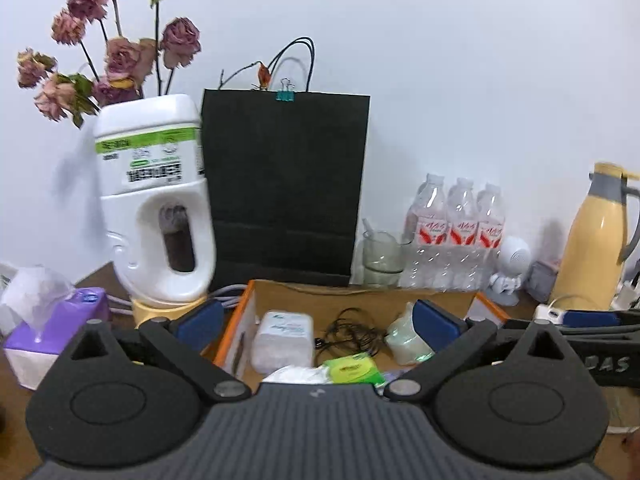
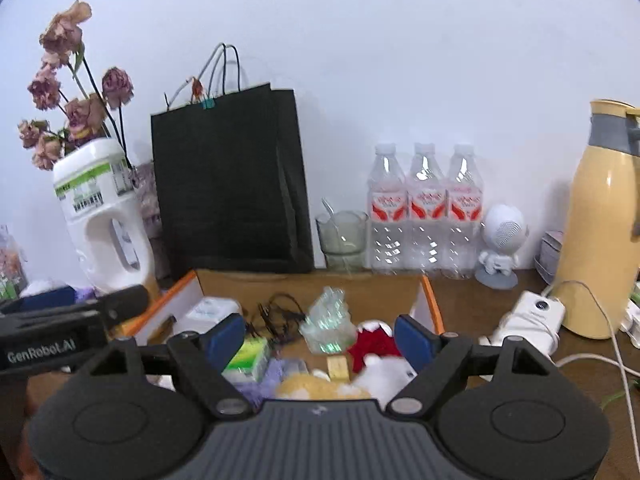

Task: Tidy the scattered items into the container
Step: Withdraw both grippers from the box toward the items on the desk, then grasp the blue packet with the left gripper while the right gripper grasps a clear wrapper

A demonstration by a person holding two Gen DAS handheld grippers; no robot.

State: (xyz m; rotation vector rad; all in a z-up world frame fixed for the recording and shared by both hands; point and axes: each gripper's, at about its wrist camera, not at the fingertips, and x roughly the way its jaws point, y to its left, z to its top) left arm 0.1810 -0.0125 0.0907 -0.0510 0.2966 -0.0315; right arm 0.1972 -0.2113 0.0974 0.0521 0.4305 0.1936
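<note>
An open cardboard box with orange edges point(image 1: 240, 312) point(image 2: 430, 300) sits on the wooden table in front of both grippers. It holds a white tissue pack point(image 1: 284, 340), a black cable point(image 1: 352, 334) point(image 2: 280, 312), a green packet point(image 1: 354, 368) point(image 2: 248, 356), a clear crinkled wrapper point(image 2: 328, 320), and a red and white plush point(image 2: 376, 348). My left gripper point(image 1: 318, 324) is open and empty above the box. My right gripper point(image 2: 320, 334) is open and empty above the box too. Each gripper shows at the other view's edge.
Behind the box stand a black paper bag point(image 1: 284, 184) point(image 2: 228, 184), a white jug with dried roses point(image 1: 156, 200), a glass point(image 2: 344, 236), three water bottles point(image 2: 424, 208), a white figurine point(image 2: 500, 248) and a yellow thermos point(image 2: 600, 232). A purple tissue box point(image 1: 52, 332) is left; a white charger point(image 2: 528, 320) is right.
</note>
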